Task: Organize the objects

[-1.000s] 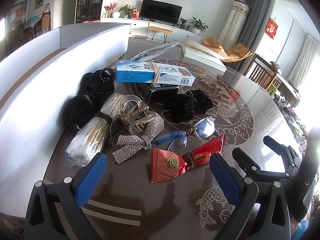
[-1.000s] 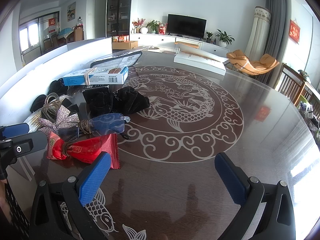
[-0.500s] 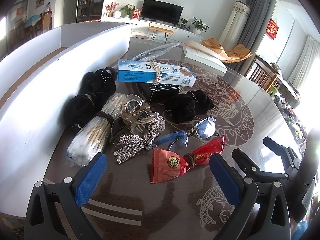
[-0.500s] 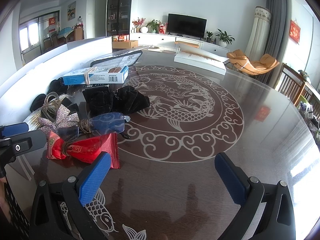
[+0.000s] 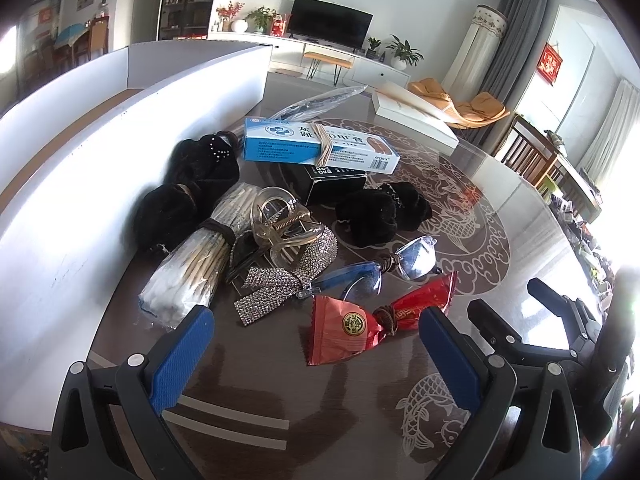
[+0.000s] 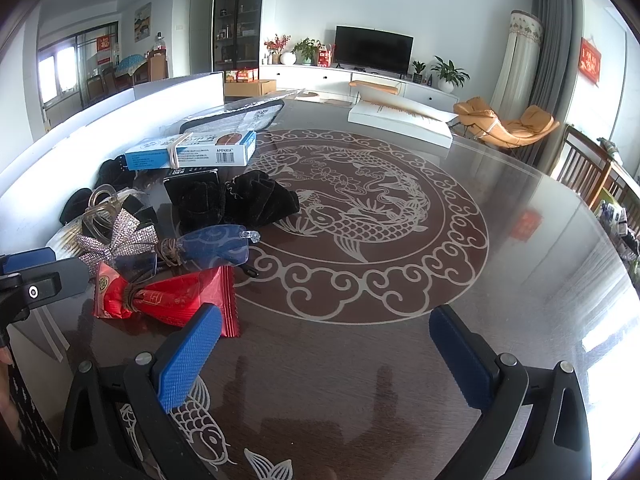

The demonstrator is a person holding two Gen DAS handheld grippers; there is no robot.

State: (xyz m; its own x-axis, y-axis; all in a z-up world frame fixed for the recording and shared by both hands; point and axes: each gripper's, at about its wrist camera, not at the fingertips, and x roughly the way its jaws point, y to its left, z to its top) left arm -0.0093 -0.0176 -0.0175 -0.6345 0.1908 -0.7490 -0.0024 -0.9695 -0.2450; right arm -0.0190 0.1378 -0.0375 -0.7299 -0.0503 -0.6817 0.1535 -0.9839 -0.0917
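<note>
Nearest to me, my left gripper (image 5: 316, 356) stands with its blue pads spread wide and nothing between them, hovering low over the dark table (image 5: 360, 420). My right gripper (image 6: 324, 356) is likewise wide apart and empty, over bare table to the right of the pile.

Just ahead of the left gripper lies the red packet (image 5: 372, 320), cinched at its middle by a brown hair tie. Beside it to the left sit the rhinestone bow (image 5: 288, 280) and the bag of cotton swabs (image 5: 192, 268), also banded. Just behind the packet are the glasses (image 5: 384, 268), then the clear hair claw (image 5: 280, 220) touching the bow, and black scrunchies (image 5: 380, 212). Further back a blue-and-white box (image 5: 320, 148) wrapped in a rubber band rests on a black box (image 5: 336, 178). Along the left runs the wall of a white bin (image 5: 120, 152), its inside hidden from me.

I judge no item is in hand yet; I am at the choosing stage. The red packet is closest, so the next move likely calls for lowering the left gripper around it at the cinched waist, without nudging the glasses.
</note>
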